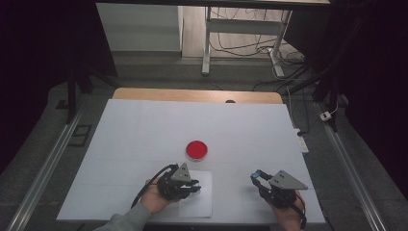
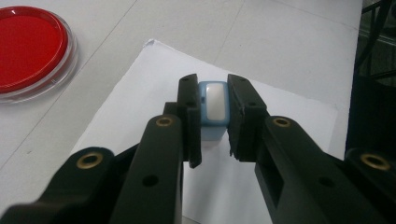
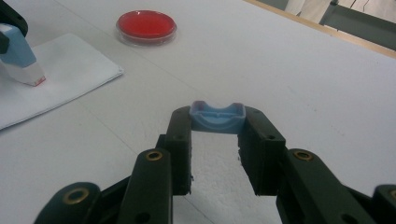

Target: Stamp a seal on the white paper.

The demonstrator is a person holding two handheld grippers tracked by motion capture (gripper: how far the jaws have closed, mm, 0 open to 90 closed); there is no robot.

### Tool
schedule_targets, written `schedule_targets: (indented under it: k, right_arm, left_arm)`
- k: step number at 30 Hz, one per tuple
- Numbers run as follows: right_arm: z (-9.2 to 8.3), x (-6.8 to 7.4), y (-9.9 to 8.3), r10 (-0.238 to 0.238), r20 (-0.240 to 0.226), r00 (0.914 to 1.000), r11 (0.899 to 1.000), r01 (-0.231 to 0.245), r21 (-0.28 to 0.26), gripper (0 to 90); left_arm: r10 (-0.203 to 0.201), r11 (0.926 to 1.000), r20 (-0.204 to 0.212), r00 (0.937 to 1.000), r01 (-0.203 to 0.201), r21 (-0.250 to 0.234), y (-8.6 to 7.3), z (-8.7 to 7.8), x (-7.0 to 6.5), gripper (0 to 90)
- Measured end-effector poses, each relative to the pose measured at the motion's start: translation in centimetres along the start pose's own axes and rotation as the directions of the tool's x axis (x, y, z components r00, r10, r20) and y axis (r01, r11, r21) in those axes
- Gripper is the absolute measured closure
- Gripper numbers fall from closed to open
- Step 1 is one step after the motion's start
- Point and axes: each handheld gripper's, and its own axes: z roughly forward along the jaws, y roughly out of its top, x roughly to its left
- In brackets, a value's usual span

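A white table [image 1: 144, 130] carries a sheet of paper [image 1: 199, 202] near its front edge and, just beyond the sheet, a round red dish [image 1: 197, 150]. The left gripper [image 1: 192, 186] hangs over the paper, its jaws clamped on a small blue-and-white stamp [image 2: 214, 105] that stands upright between them. In the right gripper view the stamp's [image 3: 21, 58] reddish lower end sits on or just above the sheet; which, I cannot tell. The right gripper [image 1: 258, 176] is well apart to the right, over bare table, its jaws closed on a small blue cap [image 3: 217, 117] held across their tips.
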Motion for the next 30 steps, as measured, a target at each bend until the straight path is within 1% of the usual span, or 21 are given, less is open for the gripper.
schedule_targets:
  k: [2, 4, 5, 6, 7, 8, 11, 18, 23, 27, 30]
  right_arm:
    - [0.0, 0.0, 0.0, 0.000, 0.000, 1.0000, 1.000, 0.000, 0.000, 64.9]
    - [0.0, 0.0, 0.0, 0.003, 0.001, 1.0000, 1.000, -0.003, -0.001, 64.9]
    - [-0.1, 0.0, 0.0, 0.003, 0.001, 1.0000, 1.000, -0.003, -0.002, 64.9]
    - [-0.1, -0.1, 0.0, 0.000, 0.007, 1.0000, 1.000, 0.000, -0.003, 65.0]
    - [-0.1, -0.1, 0.0, 0.002, 0.000, 1.0000, 1.000, -0.002, -0.010, 64.9]
    - [-0.1, -0.1, 0.0, 0.002, 0.002, 1.0000, 1.000, -0.002, -0.007, 65.0]
    - [-0.2, -0.2, 0.0, 0.004, 0.003, 1.0000, 1.000, -0.004, -0.008, 64.9]
    - [-0.2, -0.2, 0.0, 0.003, 0.004, 1.0000, 1.000, -0.003, -0.007, 64.9]
    - [-0.1, -0.1, 0.0, 0.003, 0.002, 1.0000, 1.000, -0.003, -0.009, 64.9]
    - [-0.1, -0.1, 0.0, 0.002, 0.002, 1.0000, 1.000, -0.002, -0.007, 64.9]
    - [-0.1, -0.1, 0.0, 0.003, 0.002, 1.0000, 1.000, -0.003, -0.008, 64.9]
  left_arm:
    - [0.002, 1.0000, -0.002, 1.0000, -0.002, -0.001, 0.0, 0.0, 0.0, 76.6]
    - [0.009, 0.9999, 0.004, 1.0000, -0.009, -0.007, 0.0, -0.1, 0.1, 76.5]
    - [-0.006, 0.9998, 0.012, 0.9999, 0.006, -0.021, 0.0, -0.1, 0.2, 76.4]
    - [-0.009, 0.9992, 0.013, 0.9999, 0.009, -0.038, 0.0, -0.3, 0.3, 76.4]
    - [-0.020, 0.9988, 0.011, 0.9997, 0.020, -0.046, 0.0, -0.5, 0.3, 76.3]
    - [-0.016, 0.9985, 0.002, 0.9999, 0.017, -0.052, 0.0, -0.8, 0.4, 76.4]
    - [-0.038, 0.9960, 0.020, 0.9991, 0.039, -0.080, 0.0, -1.2, 0.6, 76.3]
    - [-0.050, 0.9925, 0.033, 0.9982, 0.053, -0.110, 0.1, -1.9, 0.8, 76.3]
    - [-0.058, 0.9900, 0.035, 0.9977, 0.062, -0.127, 0.2, -2.5, 0.9, 76.3]
    - [-0.066, 0.9868, 0.038, 0.9971, 0.071, -0.145, 0.4, -3.0, 0.9, 76.2]
    - [-0.078, 0.9823, 0.044, 0.9960, 0.085, -0.167, 0.5, -3.5, 1.0, 76.2]
